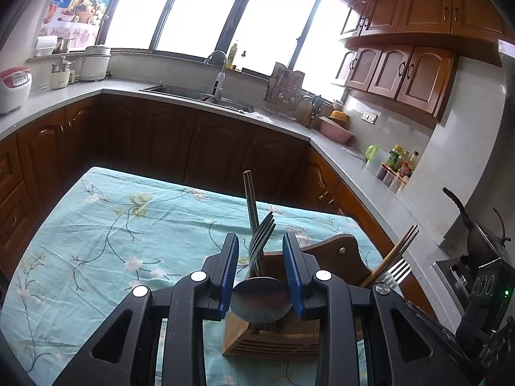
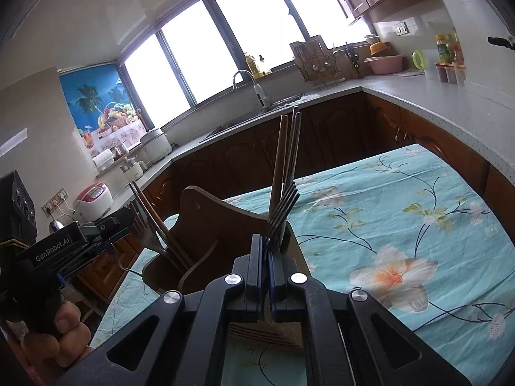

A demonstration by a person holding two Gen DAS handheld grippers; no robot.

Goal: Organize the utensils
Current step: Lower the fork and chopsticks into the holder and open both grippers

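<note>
The left wrist view looks down between the blue pads of the left claw (image 1: 261, 273), which stand spread apart on either side of a spoon (image 1: 261, 302) whose bowl faces the camera; whether the pads touch the bowl's edges cannot be told. The spoon stands in the near slot of a wooden utensil holder (image 1: 273, 337) on the worktop (image 1: 112, 225), covered by a teal floral cloth. Behind the spoon a fork (image 1: 261, 241) and a pair of chopsticks (image 1: 251, 199) rise from the same holder, and its rounded far compartment, to the right, carries another fork (image 1: 397, 271) and more chopsticks (image 1: 397, 251).

The right wrist view shows what the first does not: the right claw (image 2: 266, 257) has its jaws pressed close together, and a thin blue edge shows between them, though whether anything is pinched there cannot be told. Just past its tips a fork (image 2: 285, 209) fans upward with chopsticks (image 2: 286, 151) behind it. The holder (image 2: 199, 225) shows its curved back panel here, with the round compartment to the left, and the spoon is hidden behind the claw body. At the left edge a hand (image 2: 54, 337) grips the other gripper's black body, marked GenRobot.AI.

Around the worktop run dark wood cabinets, a grey counter with a sink (image 1: 180, 91) and tap, a rice cooker (image 1: 14, 87), a dish rack (image 2: 317, 61), a pink basin (image 2: 384, 64) and sauce bottles (image 1: 399, 160) below bright windows
</note>
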